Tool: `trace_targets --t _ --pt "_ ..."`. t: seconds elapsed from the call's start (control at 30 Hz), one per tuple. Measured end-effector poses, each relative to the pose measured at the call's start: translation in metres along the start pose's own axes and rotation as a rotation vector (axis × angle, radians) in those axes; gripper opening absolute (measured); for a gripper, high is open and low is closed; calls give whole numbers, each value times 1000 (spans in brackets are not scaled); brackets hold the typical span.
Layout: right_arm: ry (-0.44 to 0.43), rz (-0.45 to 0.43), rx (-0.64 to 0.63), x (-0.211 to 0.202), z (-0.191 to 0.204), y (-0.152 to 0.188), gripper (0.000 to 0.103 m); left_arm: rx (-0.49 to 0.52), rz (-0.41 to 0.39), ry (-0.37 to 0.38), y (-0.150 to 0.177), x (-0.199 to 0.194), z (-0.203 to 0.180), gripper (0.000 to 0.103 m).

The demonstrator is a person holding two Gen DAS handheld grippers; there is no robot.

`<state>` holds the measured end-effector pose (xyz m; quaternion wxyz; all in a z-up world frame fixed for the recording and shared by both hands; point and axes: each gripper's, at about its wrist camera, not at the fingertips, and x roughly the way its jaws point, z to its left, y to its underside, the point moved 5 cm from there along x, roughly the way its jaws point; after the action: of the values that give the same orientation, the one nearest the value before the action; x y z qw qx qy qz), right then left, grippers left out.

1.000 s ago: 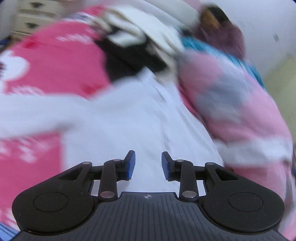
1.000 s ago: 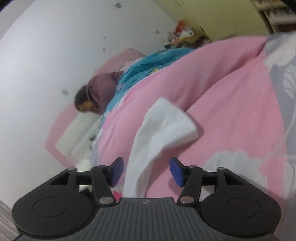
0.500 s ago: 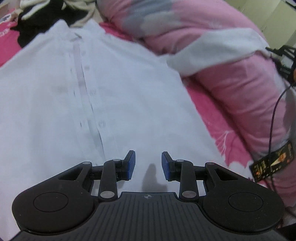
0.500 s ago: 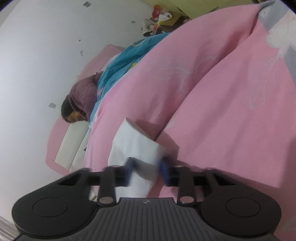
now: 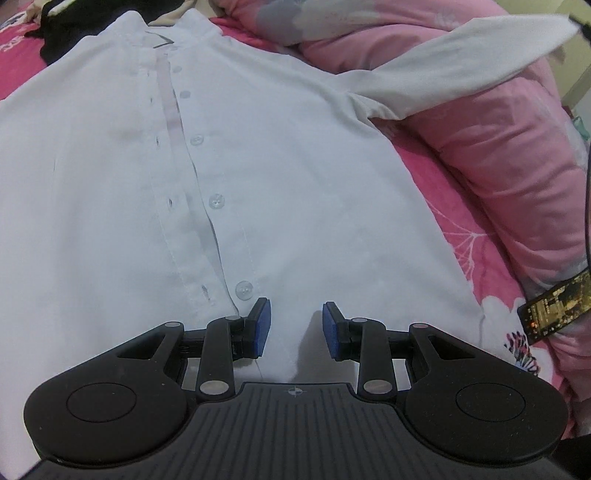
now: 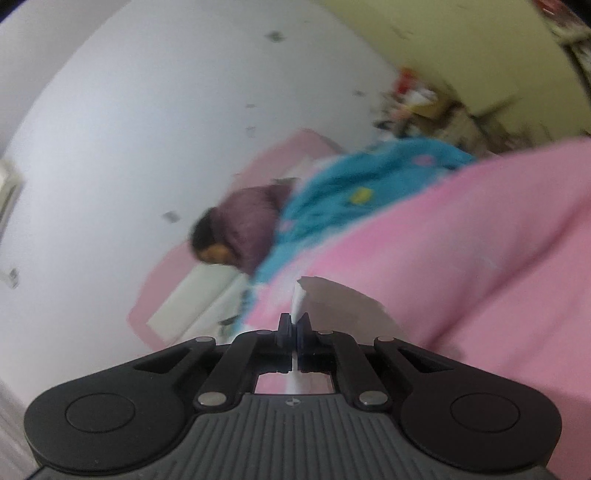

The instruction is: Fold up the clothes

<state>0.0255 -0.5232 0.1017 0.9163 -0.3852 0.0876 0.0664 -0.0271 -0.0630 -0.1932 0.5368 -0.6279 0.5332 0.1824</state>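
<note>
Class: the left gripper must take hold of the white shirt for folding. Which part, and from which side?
Judging by its pose, the bottom hem of the white shirt, directly under the open left gripper: come down from above, since the fabric lies flat and offers only edges to pinch.

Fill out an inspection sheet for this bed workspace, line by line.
Surface: pink floral bedsheet.
Job's things: white button shirt lies flat, front up, placket unbuttoned; its sleeve is lifted over the pink duvet.
Clutter: dark garments beyond the collar; blue blanket, purple garment.
Grippers: left gripper open over the shirt hem, nothing between its pads; right gripper has just closed, shut on the sleeve cuff.
Cables: black cable with a small device at right.
Surroundings: white wall, yellow cabinet.
</note>
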Motion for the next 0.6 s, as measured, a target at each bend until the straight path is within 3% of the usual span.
trace_targets --t 0.13,0.3,0.5,0.6 --pt "-131 50 -96 9 56 8 3 -42 -12 12 0 -3 5 31" --pt "-322 179 -228 20 128 48 3 -147 -41 41 -3 -19 23 31" --pt "-521 395 -405 27 196 135 3 -304 -150 6 -2 -65 71 31" --pt "-584 528 -475 28 210 195 3 -380 -208 -47 2 -91 101 31"
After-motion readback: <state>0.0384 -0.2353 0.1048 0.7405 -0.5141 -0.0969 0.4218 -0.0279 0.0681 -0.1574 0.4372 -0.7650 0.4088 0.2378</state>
